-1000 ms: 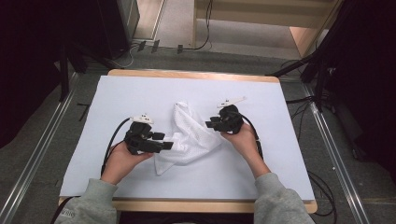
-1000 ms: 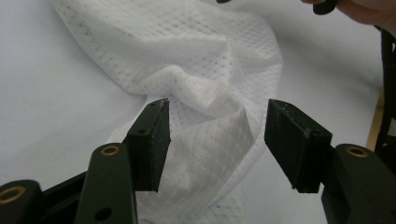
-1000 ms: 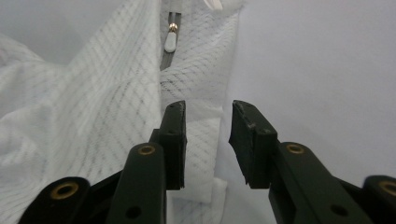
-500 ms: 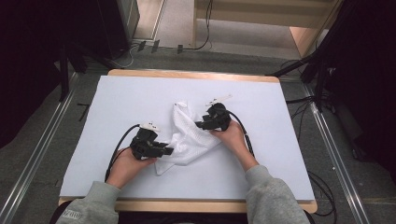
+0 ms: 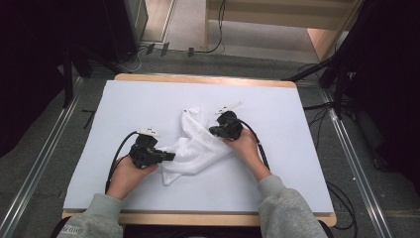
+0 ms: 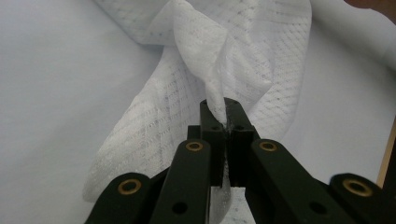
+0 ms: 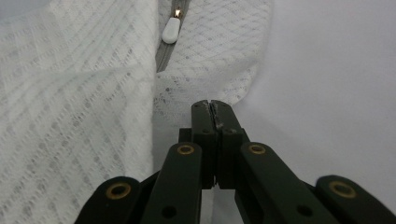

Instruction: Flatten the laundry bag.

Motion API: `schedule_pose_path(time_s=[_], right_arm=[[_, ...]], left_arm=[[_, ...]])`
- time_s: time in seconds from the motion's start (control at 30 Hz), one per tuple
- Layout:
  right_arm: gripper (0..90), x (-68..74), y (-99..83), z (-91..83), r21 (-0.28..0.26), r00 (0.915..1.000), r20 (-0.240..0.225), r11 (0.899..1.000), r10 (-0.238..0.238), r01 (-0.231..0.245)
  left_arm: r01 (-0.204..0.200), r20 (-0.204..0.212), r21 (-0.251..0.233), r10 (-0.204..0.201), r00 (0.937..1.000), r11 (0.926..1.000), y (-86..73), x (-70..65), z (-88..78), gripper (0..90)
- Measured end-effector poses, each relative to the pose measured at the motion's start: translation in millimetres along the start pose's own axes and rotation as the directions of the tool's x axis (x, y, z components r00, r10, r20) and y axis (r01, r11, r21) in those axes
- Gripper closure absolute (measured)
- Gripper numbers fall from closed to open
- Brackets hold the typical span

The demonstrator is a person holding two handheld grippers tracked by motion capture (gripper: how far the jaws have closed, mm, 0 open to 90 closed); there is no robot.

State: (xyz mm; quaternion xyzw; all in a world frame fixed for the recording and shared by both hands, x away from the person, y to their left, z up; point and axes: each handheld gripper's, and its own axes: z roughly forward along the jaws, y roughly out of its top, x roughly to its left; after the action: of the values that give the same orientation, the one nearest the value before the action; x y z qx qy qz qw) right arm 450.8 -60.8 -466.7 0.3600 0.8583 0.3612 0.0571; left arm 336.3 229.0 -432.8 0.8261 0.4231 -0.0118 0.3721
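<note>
A white mesh cloth (image 5: 198, 144) with a zipper lies crumpled in the middle of the white table cover (image 5: 148, 104). My left gripper (image 5: 171, 156) is at its left edge. In the left gripper view the left gripper (image 6: 219, 105) has just closed on a raised fold of the cloth (image 6: 261, 56). My right gripper (image 5: 212, 131) is at the cloth's upper right edge. Its jaws (image 7: 212, 105) have just closed too, with the tips pinched on the hem of the cloth (image 7: 70, 93). A white zipper pull (image 7: 171, 30) lies just beyond them.
The table cover spreads bare around the cloth, with a wooden table rim (image 5: 208, 79) at the far side. Black cables (image 5: 116, 158) trail from both grippers. Metal rails (image 5: 346, 148) and dark equipment flank the table.
The right gripper has moved left and down onto the cloth's edge. The left gripper has shifted slightly toward the near side. Both have shut on the cloth, which is now drawn up into a narrower shape.
</note>
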Motion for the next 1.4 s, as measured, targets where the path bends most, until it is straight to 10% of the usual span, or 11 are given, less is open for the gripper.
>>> schedule_pose_path(time_s=[0.27, 0.83, 1.07, 1.4], right_arm=[[90.0, -8.9, 3.9, -17.9, -0.041, 0.9994, -0.017, 0.999, 0.030, -0.030], [87.6, -33.7, -2.7, -37.3, -0.064, 0.9910, 0.101, 0.995, 0.088, -0.082], [82.2, -25.9, -2.4, -54.7, -0.115, 0.9946, 0.080, 0.992, 0.067, -0.058], [90.0, -7.9, -18.8, -59.4, -0.046, 0.9982, 0.060, 0.999, 0.006, -0.004]], left_arm=[[0.044, -0.020, -0.044, -0.045, 0.9988, 0.9981, 0.0, 14.4, -15.4, 89.7], [0.079, -0.051, -0.078, -0.083, 0.9952, 0.9938, 0.5, 34.5, -19.3, 77.5], [0.072, -0.046, -0.073, -0.075, 0.9961, 0.9947, 0.5, 34.4, -20.2, 71.0], [0.062, -0.053, -0.071, -0.066, 0.9964, 0.9955, -0.5, 33.2, -22.4, 70.3]])
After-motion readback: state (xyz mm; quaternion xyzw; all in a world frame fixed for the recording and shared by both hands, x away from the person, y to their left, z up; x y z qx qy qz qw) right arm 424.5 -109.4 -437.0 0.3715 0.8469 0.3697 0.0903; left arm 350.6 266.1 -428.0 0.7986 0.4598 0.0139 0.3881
